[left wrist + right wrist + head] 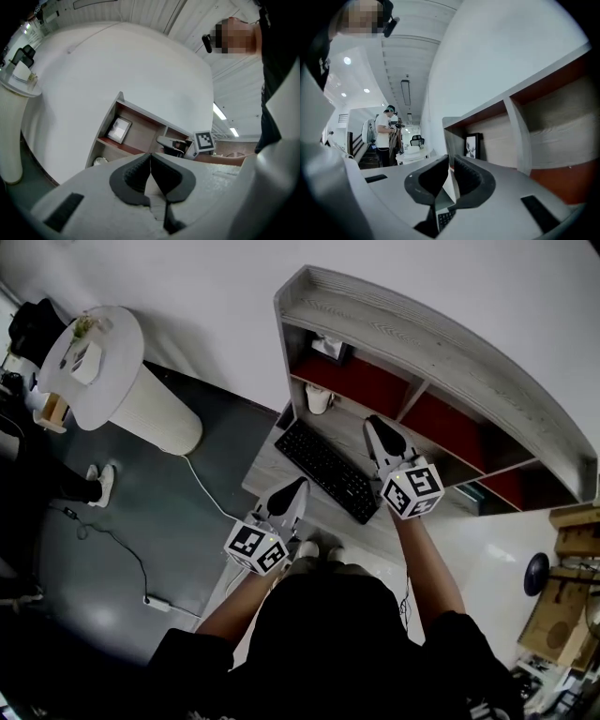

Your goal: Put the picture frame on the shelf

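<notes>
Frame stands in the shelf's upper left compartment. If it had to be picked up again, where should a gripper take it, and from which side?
Probably the top edge of the picture frame, jaws across its thin depth, entering through the shelf's open front. It stands nearly upright, close to the compartment's left wall, with some room above.

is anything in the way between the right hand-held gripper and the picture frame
Nothing visible does. The picture frame stands in the upper left compartment of the shelf. The right hand-held gripper hangs in front of the shelf, with only open air between it and the frame.
</notes>
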The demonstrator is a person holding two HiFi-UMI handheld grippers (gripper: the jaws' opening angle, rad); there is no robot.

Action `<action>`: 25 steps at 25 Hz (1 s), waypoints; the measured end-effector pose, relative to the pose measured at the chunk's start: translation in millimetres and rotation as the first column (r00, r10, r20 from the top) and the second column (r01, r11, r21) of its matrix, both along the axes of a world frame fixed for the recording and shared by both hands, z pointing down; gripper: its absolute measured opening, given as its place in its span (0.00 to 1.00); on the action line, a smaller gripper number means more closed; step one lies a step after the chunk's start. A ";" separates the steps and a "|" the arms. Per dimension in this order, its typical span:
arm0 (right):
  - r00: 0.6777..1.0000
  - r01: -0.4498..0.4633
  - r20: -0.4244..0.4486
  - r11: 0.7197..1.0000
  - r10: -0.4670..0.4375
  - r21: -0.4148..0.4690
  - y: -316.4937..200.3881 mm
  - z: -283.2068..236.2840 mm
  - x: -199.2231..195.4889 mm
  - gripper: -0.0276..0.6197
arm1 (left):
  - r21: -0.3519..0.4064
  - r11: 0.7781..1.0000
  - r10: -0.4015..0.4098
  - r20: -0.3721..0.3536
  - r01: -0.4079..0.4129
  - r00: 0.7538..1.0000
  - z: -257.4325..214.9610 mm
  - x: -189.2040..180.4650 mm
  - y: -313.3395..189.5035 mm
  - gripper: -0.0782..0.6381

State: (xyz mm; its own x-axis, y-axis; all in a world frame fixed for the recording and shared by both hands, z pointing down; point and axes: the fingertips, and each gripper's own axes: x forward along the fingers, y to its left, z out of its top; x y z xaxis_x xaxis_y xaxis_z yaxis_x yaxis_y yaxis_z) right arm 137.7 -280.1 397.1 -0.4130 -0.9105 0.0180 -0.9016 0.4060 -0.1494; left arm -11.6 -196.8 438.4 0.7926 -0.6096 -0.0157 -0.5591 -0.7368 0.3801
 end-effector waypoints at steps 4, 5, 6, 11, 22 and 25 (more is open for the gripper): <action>0.996 -0.084 0.016 0.993 0.086 -0.088 55.0 13.8 12.4 0.10 | -0.019 0.999 0.043 -0.006 -0.043 0.999 3.3 13.5 2.0 0.13; 0.995 -0.101 0.009 0.991 0.102 -0.088 67.4 13.2 17.5 0.09 | -0.021 0.998 0.055 -0.005 -0.055 0.998 3.9 18.5 1.2 0.13; 0.993 -0.119 -0.004 0.990 0.119 -0.081 79.5 10.6 24.7 0.09 | -0.019 0.997 0.069 -0.004 -0.069 0.998 3.3 24.5 0.0 0.13; 0.958 -0.285 -0.028 0.954 0.284 -0.089 132.1 1.2 78.5 0.08 | 0.032 0.989 0.148 -0.003 -0.148 0.989 -13.6 54.3 -7.6 0.13; 0.867 -0.498 -0.069 0.865 0.493 -0.066 183.8 2.8 97.3 0.06 | 0.077 0.972 0.222 -0.004 -0.221 0.975 -28.0 85.0 -20.2 0.13; 0.863 -0.503 -0.082 0.863 0.499 -0.050 186.8 -2.0 93.1 0.06 | 0.073 0.969 0.235 0.006 -0.235 0.972 -26.2 87.2 -19.1 0.13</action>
